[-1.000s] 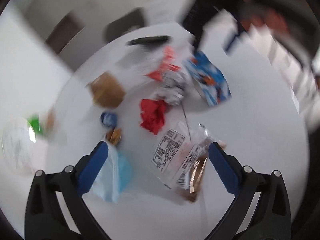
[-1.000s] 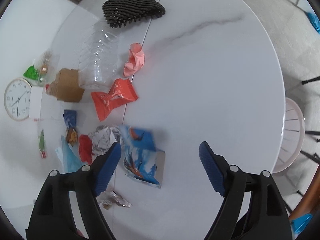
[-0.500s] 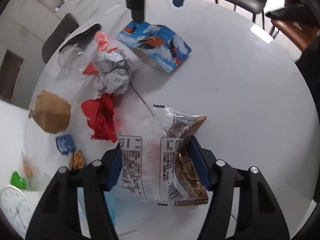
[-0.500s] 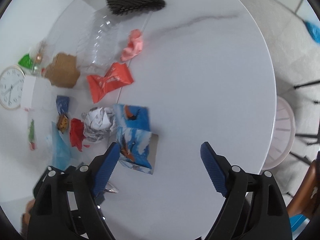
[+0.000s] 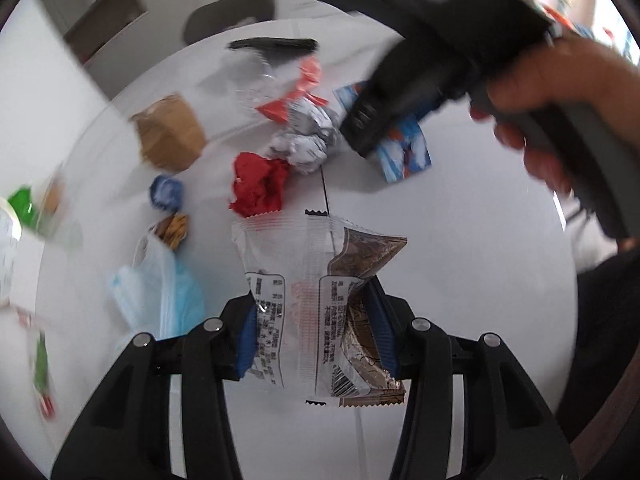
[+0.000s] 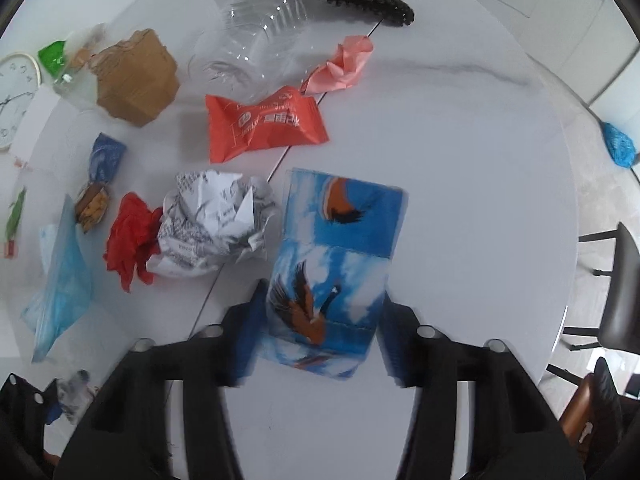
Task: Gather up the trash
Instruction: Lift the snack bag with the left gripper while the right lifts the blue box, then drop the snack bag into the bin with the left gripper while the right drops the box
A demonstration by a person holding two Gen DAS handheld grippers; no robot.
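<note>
The left gripper [image 5: 316, 332] pinched a clear snack wrapper [image 5: 316, 300] across its width. The right gripper [image 6: 320, 328] straddled the blue bird carton [image 6: 340, 264] on the table [image 6: 460, 160], jaws blurred at its sides; whether they gripped it could not be told. The carton's long axis ran straight ahead between the fingers.

L tool [image 5: 314, 338] clamped; R tool [image 6: 320, 328] straddling, contact unclear.

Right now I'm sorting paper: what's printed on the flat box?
Flat box: brown flying birds on blue sky, clearest in the right wrist view.
</note>
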